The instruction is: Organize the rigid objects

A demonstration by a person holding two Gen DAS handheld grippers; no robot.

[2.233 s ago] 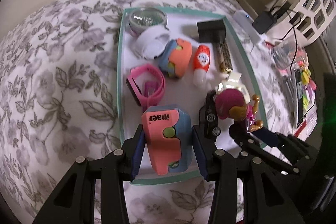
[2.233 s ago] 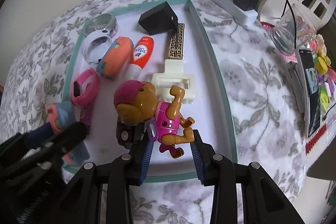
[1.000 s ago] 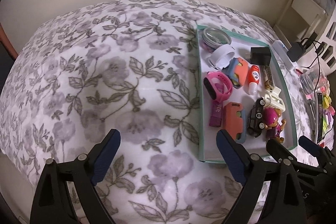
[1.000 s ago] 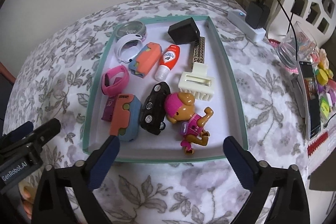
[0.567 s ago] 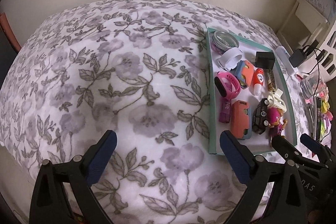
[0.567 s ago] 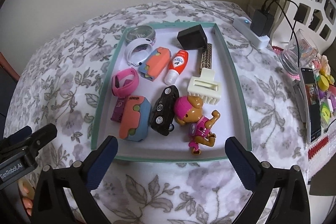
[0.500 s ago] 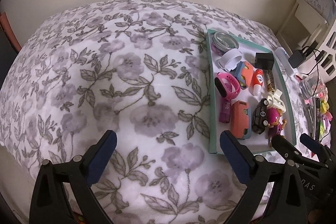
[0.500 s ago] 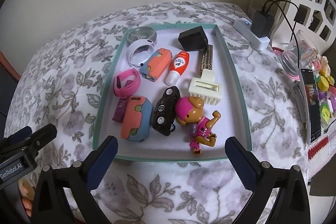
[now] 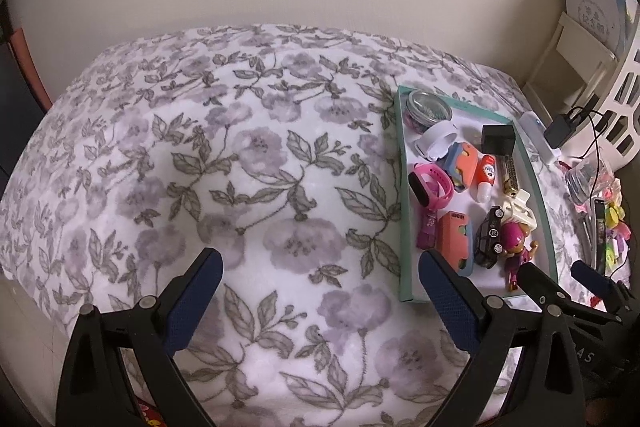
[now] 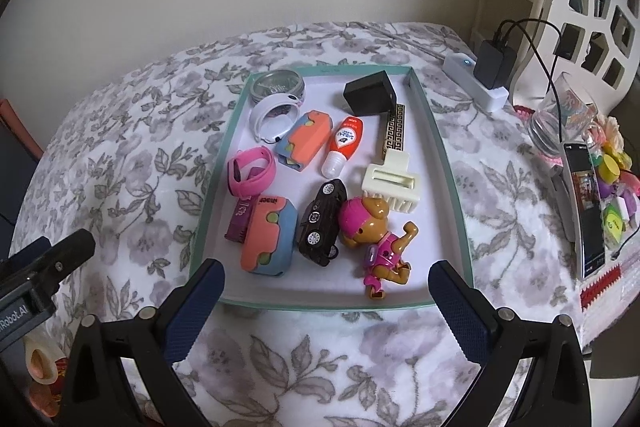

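Observation:
A teal-rimmed white tray lies on the floral blanket. In it are a pink dog figure, a black toy car, two orange-and-blue cases, a pink wristband, a white band, a round tin, a black cube, an orange bottle and a cream hair claw. My right gripper stands open over the tray's near rim, empty. My left gripper is open and empty above bare blanket, left of the tray.
Right of the tray are a white power strip with a black charger, a glass jar, a phone and several small colourful items. A white openwork shelf stands at the far right. A plain wall runs behind the bed.
Both grippers let go of the orange-and-blue case and the dog figure, opened wide and drew back. The left one swung off the tray to the left and rose a little.

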